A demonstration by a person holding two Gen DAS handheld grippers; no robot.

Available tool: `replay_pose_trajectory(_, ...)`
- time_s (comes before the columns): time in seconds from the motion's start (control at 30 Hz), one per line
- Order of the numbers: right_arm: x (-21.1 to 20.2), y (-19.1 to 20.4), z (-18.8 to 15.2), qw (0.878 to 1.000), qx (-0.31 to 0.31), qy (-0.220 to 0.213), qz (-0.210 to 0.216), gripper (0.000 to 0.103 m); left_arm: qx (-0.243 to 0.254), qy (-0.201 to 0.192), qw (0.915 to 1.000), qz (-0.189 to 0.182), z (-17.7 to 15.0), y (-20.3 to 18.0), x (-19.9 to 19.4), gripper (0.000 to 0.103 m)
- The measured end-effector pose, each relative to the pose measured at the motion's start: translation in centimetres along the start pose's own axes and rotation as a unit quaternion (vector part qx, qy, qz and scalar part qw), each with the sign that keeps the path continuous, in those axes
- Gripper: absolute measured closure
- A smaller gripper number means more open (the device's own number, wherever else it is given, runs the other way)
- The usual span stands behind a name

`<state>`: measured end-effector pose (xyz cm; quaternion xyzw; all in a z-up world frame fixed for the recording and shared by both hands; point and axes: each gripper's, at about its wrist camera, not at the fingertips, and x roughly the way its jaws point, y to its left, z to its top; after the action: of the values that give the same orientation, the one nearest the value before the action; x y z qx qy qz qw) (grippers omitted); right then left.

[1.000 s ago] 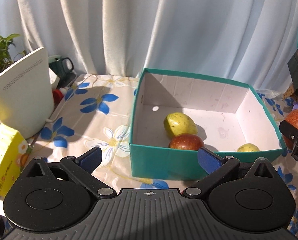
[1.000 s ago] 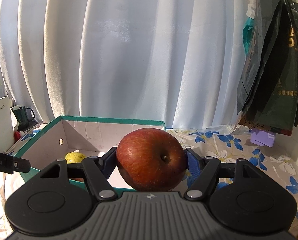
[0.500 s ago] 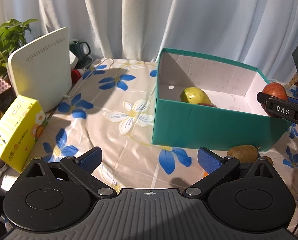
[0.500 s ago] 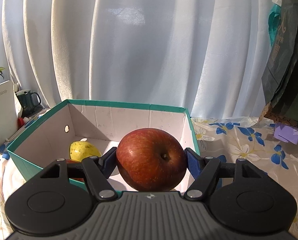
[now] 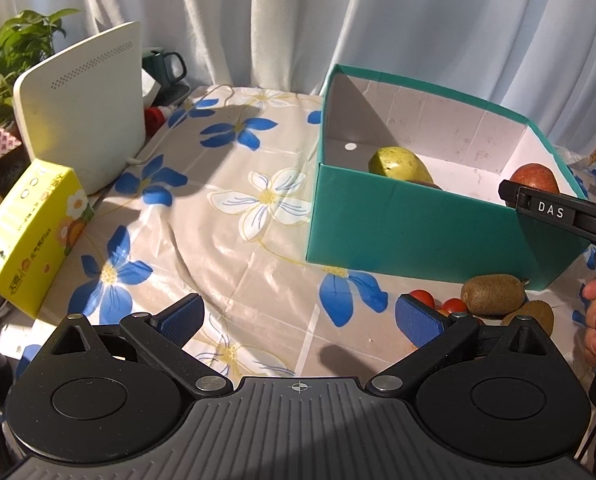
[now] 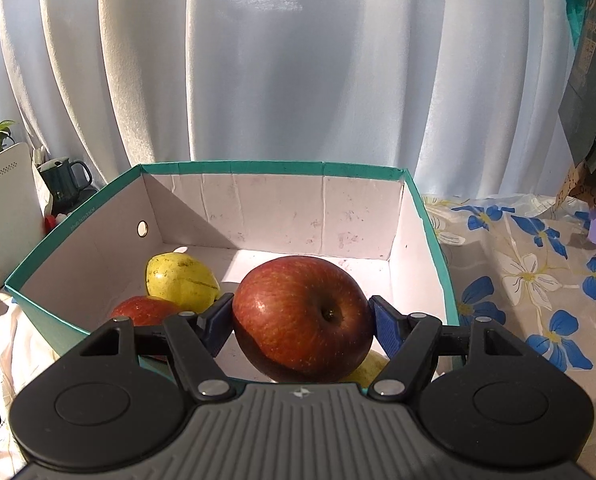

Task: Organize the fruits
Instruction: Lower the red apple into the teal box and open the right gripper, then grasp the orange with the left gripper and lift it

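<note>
My right gripper point(image 6: 302, 326) is shut on a red apple point(image 6: 302, 331) and holds it over the near right part of the teal box point(image 6: 433, 232). Inside the box lie a yellow-green pear point(image 6: 180, 282) and another red apple point(image 6: 144, 311); a yellow fruit point(image 6: 367, 370) peeks out under the held apple. My left gripper point(image 5: 298, 320) is open and empty above the cloth, left of the box's front. It sees the box point(image 5: 397, 228), the pear point(image 5: 399, 163), the held apple point(image 5: 535, 178), two kiwis point(image 5: 491, 294) and small red tomatoes point(image 5: 437, 302) in front of the box.
A white router point(image 5: 82, 108) and a yellow carton point(image 5: 34, 232) stand at the left, with a dark mug point(image 5: 166, 68) and a plant point(image 5: 14, 52) behind. A floral cloth point(image 5: 234, 216) covers the table. White curtains hang behind. Dark bags point(image 6: 589, 92) hang at the right.
My right gripper has carried the apple forward and lower over the box. My left gripper has pulled back and left from the box, so the kiwis and tomatoes now show.
</note>
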<state>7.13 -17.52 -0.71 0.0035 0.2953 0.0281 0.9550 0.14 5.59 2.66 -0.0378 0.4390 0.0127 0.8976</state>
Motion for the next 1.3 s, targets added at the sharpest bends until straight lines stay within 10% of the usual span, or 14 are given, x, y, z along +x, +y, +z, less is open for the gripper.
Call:
replay_pose_trajectory(0.7,-0.6,-0.3,0.1,1.0,-0.002,-0.006,0.008,0.023,0.05,0.026,0.9984,0.01,0.1,-2.3,1.0,0.0)
replay_pose_trajectory(1.07,-10.2,-0.7,-1.7,0.992,0.012,-0.128,0.019,0.0,0.069,0.023,0.9974,-0.001,-0.6,-3.1,1.2,0.0)
replay_pose_trajectory(1.3,-12.7,-0.5,-4.9,0.993,-0.004,-0.118,0.007,0.0,0.114,-0.003,0.9932,-0.024,-2.2,-5.1,1.3,0.0)
